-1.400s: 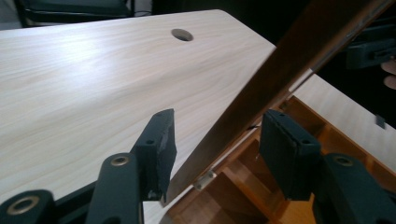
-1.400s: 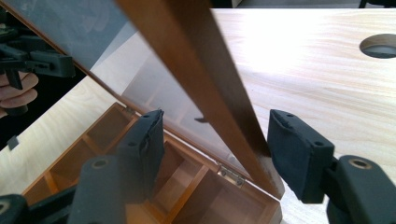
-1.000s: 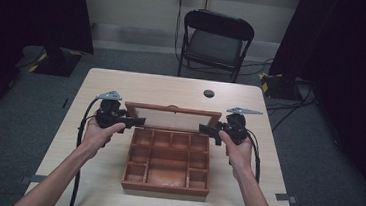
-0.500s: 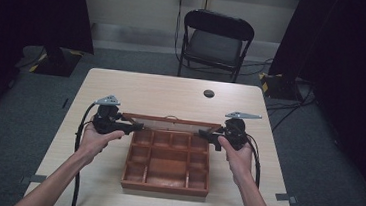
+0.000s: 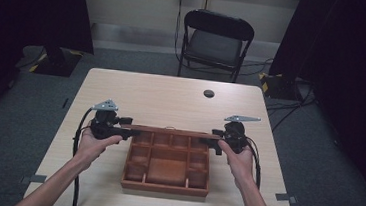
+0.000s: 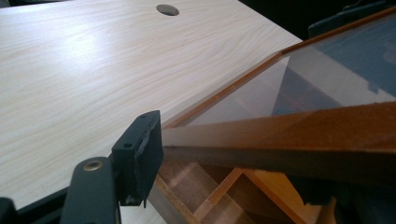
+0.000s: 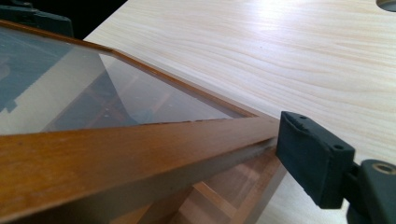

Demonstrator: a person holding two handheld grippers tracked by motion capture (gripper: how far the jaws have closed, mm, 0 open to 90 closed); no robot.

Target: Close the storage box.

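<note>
Spanning the 2 grippers, the glass lid (image 5: 171,131) runs crosswise: left gripper (image 5: 124,132) and right gripper (image 5: 212,142) each pinch 1 end, jaws part-closed on its frame above the wooden box (image 5: 165,186).

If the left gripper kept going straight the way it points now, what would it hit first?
Probably the wooden frame of the glass lid, already between the left gripper jaws; beyond it, likely the right gripper opposite.
</note>
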